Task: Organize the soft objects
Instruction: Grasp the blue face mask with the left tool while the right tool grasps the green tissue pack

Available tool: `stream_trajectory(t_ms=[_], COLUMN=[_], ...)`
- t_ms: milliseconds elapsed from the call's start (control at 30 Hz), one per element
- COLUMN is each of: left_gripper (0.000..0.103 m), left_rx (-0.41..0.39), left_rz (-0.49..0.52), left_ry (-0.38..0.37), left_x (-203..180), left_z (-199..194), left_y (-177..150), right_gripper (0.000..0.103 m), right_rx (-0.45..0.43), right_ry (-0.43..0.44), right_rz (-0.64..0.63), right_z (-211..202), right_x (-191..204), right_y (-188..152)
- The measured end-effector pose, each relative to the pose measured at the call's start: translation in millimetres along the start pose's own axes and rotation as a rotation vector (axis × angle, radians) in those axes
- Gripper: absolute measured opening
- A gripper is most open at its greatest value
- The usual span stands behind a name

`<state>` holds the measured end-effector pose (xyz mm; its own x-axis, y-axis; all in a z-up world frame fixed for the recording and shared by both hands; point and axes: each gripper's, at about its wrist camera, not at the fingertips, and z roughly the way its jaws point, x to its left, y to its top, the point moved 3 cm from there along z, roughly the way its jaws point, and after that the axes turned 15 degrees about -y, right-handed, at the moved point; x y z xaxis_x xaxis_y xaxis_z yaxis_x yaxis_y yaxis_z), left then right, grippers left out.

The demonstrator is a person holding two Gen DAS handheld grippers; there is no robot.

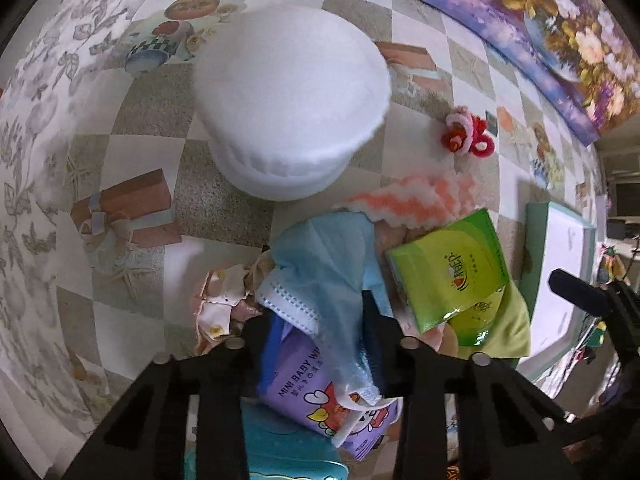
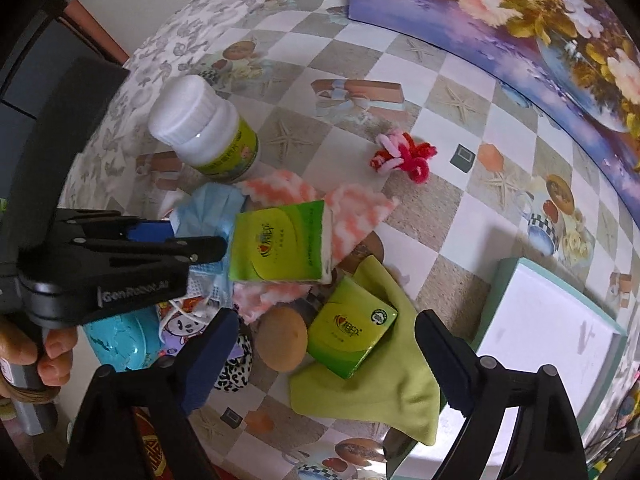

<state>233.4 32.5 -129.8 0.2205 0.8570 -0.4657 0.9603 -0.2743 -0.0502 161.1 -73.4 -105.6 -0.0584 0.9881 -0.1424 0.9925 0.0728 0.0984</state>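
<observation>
Clutter of soft things lies heaped on the checkered table (image 2: 420,64). At the left, the left gripper (image 1: 320,332) has its jaws narrowed around a blue face mask (image 1: 332,264), atop a purple baby-wipes pack (image 1: 304,392); whether the pads press it I cannot tell. Behind stands a white-capped bottle (image 2: 200,128). In the middle lie a pink-and-white cloth (image 2: 356,212) and two green tissue packs (image 2: 280,248). The right gripper (image 2: 324,364) hangs with jaws wide over the nearer tissue pack (image 2: 352,336), which rests on a green cloth (image 2: 384,392). A white tray (image 2: 552,332) sits at right.
</observation>
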Motion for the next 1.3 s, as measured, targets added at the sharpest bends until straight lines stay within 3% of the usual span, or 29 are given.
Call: stream_trajectory(t_ms=[200, 400, 633, 733, 967, 1300], left_gripper=[0.024, 0.023, 0.023, 0.023, 0.023, 0.014], left_rx=[-0.040, -0.050, -0.051, -0.047, -0.043, -0.072], left_rz=[-0.032, -0.069, -0.073, -0.069, -0.061, -0.011], left_ry=[-0.054, -0.081, -0.087, -0.085, -0.075, -0.090], left_x=[18.1, 40.3, 48.5, 47.4, 31.2, -4.6], left_z=[-18.3, -28.5, -34.7, -36.8, -31.0, -49.0], left_y=[2.5, 0.3, -15.5, -17.0, -24.9, -44.9], right_gripper=[0.092, 0.092, 0.076, 0.067, 0.067, 0.067], right_rx=[-0.004, -0.010, -0.011, -0.006, -0.012, -0.049], right_ry=[0.002, -0.011, -0.040, -0.053, -0.062, -0.069], right_rz=[-0.012, -0.048, -0.084, -0.093, -0.093, -0.068], right_z=[6.3, 12.1, 20.1, 21.7, 17.5, -23.7], right_x=[16.3, 37.2, 51.8, 52.1, 48.2, 28.9], right_y=[12.4, 19.3, 23.8, 23.5, 18.1, 2.0])
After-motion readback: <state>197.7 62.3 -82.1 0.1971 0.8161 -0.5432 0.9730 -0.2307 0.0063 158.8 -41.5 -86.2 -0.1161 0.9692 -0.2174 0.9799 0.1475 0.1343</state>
